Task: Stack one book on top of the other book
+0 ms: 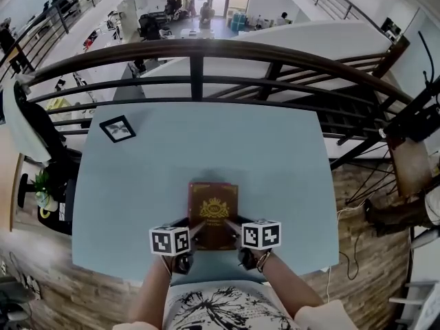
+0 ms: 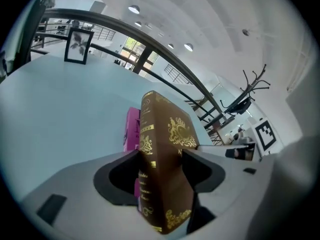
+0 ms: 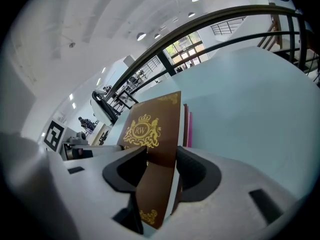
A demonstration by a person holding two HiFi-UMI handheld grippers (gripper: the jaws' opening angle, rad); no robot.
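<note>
At the near edge of the worktop (image 1: 275, 157), my left gripper (image 2: 161, 159) and right gripper (image 3: 161, 164) each have their fingers pinching a near corner of the brown book (image 1: 214, 208), which lies over the pink book (image 2: 131, 129). Stacking looks nearly done; I judge only letting go remains. A framed picture (image 1: 117, 128) sits well apart; nothing blocks me.
</note>
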